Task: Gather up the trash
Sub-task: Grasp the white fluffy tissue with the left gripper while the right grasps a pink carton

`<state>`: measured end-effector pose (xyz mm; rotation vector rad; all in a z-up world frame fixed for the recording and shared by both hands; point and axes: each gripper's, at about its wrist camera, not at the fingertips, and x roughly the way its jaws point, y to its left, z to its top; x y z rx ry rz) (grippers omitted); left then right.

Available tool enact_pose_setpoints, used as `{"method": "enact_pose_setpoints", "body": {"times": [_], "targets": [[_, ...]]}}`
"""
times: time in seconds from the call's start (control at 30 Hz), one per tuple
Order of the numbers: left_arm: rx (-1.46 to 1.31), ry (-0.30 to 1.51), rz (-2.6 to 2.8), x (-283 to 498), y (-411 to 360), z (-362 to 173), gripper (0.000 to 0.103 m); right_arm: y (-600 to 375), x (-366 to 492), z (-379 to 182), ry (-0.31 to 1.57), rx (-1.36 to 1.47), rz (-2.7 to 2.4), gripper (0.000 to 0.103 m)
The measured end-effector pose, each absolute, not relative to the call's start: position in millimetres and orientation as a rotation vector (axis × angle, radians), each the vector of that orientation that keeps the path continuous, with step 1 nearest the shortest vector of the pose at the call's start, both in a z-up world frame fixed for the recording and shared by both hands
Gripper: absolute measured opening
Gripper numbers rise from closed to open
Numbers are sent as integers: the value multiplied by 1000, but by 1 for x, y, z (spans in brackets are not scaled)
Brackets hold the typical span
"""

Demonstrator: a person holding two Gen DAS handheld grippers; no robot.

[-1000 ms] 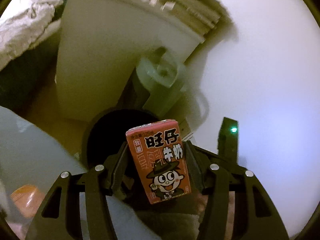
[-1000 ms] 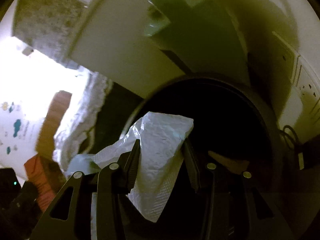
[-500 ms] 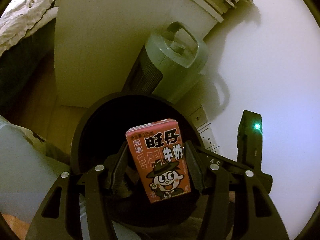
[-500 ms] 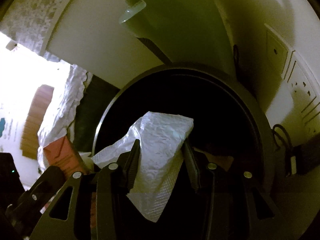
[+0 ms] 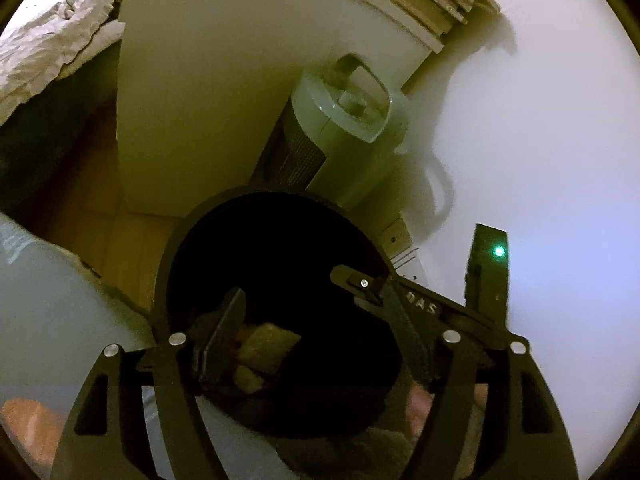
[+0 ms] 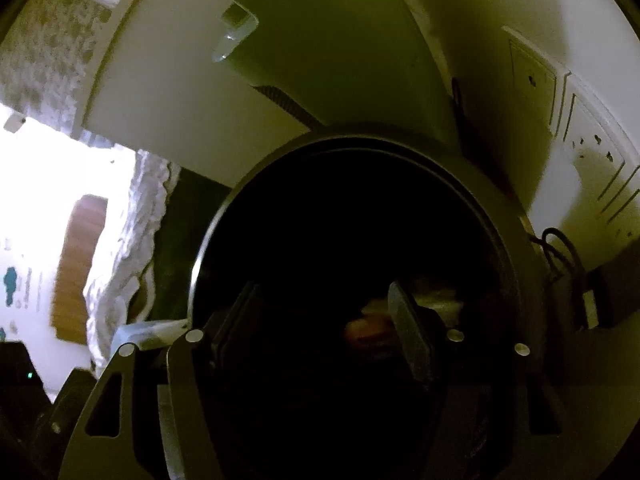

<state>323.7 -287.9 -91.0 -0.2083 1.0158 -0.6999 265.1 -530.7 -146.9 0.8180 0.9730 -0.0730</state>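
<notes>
A round black trash bin (image 5: 176, 248) fills the lower middle of the left wrist view, and its rim (image 6: 216, 224) also shows in the right wrist view. My left gripper (image 5: 316, 344) is open and empty above the bin's mouth. My right gripper (image 6: 324, 328) is open and empty above the same bin. Pale scraps of trash (image 5: 266, 346) lie at the bottom of the bin; they show dimly in the right wrist view (image 6: 372, 320). The right gripper's body with a green light (image 5: 486, 276) shows at the right of the left wrist view.
A grey-green tower appliance with a handle (image 5: 344, 120) stands behind the bin against a white wall (image 5: 540, 120). A pale cabinet side (image 5: 192, 80) rises on the left. Wall sockets (image 6: 592, 148) and a dark cable (image 6: 560, 252) are on the right. Bedding (image 5: 48, 48) lies far left.
Both grippers have opened. The red milk carton has left the left gripper and the white crumpled paper has left the right gripper; neither is held now.
</notes>
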Motion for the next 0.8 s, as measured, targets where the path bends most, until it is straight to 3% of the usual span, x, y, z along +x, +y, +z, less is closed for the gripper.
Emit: {"method": "enact_pose_setpoints", "body": {"times": [0.2,0.47,0.8], "targets": [[-249,926,-676,283,-241,-59,78,-508,263,-126,887,737,15,71],[-296,795,-470,226,-107,-24,78,-444,256,-102,852,563,203,77],[-260,770,-158,186,67,-32,77,-307,236,-39,839,333,606,78]]}}
